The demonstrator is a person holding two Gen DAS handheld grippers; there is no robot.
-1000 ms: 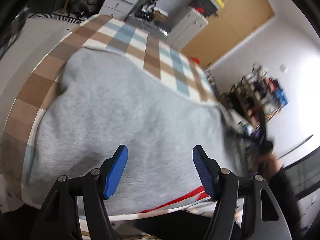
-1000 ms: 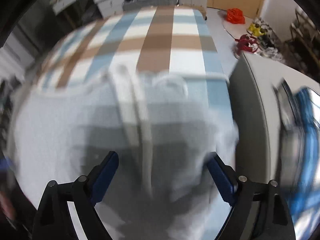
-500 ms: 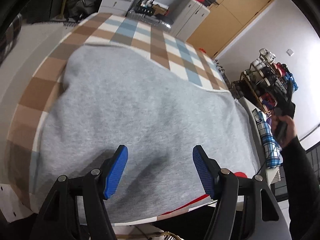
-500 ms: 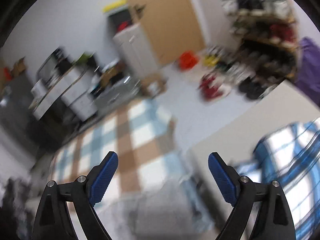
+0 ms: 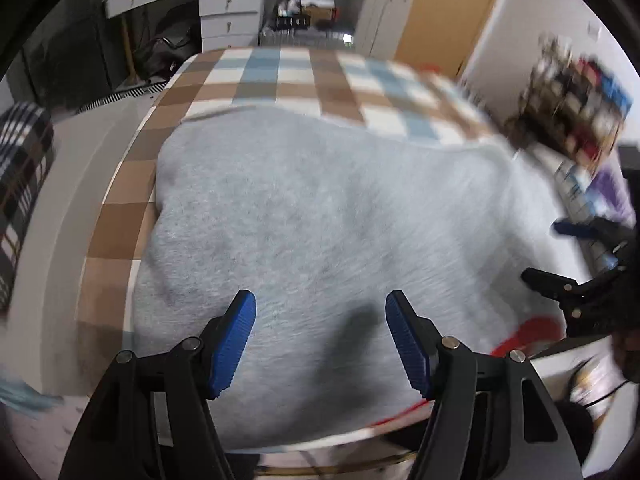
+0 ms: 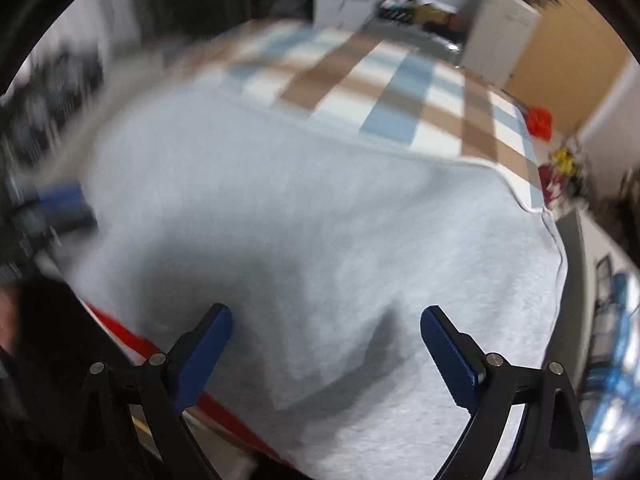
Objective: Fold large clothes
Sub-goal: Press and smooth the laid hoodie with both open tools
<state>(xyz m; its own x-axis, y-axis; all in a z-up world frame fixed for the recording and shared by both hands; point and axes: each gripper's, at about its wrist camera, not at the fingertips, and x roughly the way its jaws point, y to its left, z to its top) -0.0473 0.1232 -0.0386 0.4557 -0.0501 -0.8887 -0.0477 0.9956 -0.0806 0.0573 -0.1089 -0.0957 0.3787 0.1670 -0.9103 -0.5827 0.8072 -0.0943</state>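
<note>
A large grey sweatshirt (image 5: 320,216) lies spread flat over a bed with a checked brown, blue and white cover (image 5: 288,76). A red stripe (image 5: 528,332) shows at its near edge. My left gripper (image 5: 320,320) hovers over the near part of the grey cloth, open, nothing between its blue pads. My right gripper (image 6: 326,336) hangs over the same sweatshirt (image 6: 320,208) near its front edge; its jaws are opening wide, with nothing between them. The right gripper (image 5: 560,252) also shows at the right edge of the left wrist view, held by a hand.
White drawers (image 5: 228,16) and a white cabinet (image 5: 384,8) stand beyond the bed, beside a wooden door (image 5: 448,16). A cluttered shelf (image 5: 572,104) stands at right. A plaid cloth (image 5: 20,184) lies at left; a blue checked cloth (image 6: 612,360) lies right of the bed.
The right gripper swung from facing the room and floor back down over the grey sweatshirt, its jaws wider. The left gripper tilted and rolled a little, staying over the cloth.
</note>
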